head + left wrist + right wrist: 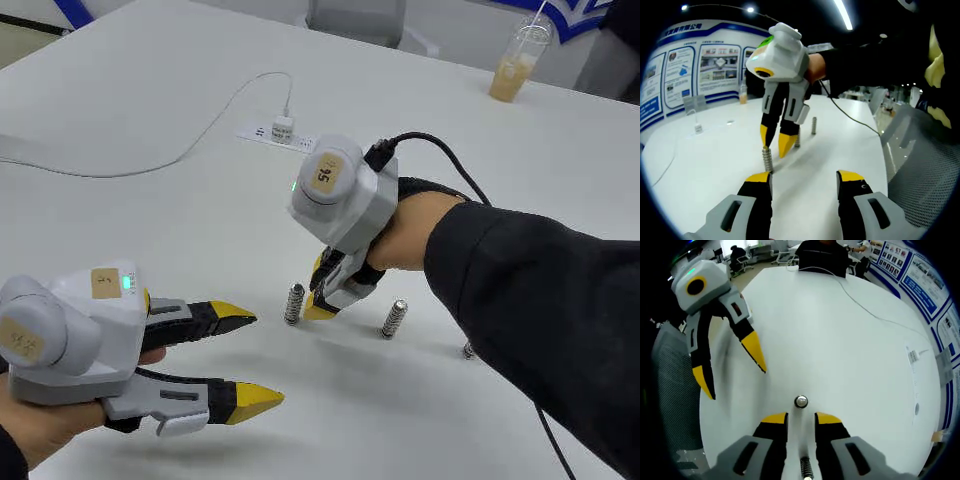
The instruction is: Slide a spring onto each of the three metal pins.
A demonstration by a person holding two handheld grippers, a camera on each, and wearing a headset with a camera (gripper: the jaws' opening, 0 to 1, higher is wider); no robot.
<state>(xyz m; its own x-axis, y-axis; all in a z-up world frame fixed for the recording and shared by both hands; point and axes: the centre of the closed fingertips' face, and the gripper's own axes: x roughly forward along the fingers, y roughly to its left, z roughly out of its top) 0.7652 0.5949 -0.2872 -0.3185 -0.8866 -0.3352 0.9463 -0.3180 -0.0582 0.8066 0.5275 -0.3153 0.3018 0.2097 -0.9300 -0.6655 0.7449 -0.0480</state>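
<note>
Your left gripper sits low at the left of the head view. Its jaws are spread wide and there is nothing between the yellow tips. It hangs over the bare white table, short of the springs. In the right gripper view it is smeared by blur, so little detail can be read there.

Far back on the table, a cable runs to a white plug strip (its markings are too small to read).

The left spring stands upright on the table, with its pin hidden inside the coils. The right gripper view looks down on a round pin head just ahead of the jaw tips.

Your right gripper points down, with its tips just beside the left spring, on the side toward the middle spring. The jaws are narrowly parted and not clamped, and nothing sits between the tips. Low in its own view a coil shows in the gap between the fingers. It is cut off by the edge and touches neither finger, and you cannot tell which spring it is.

The middle spring is upright with a slight lean and a metal cap on top. It stands apart from the gripper.

The right spring is mostly hidden behind your dark sleeve, and only a sliver shows.

At the far right back stands a drink cup, with its straw cut off at the top.
</note>
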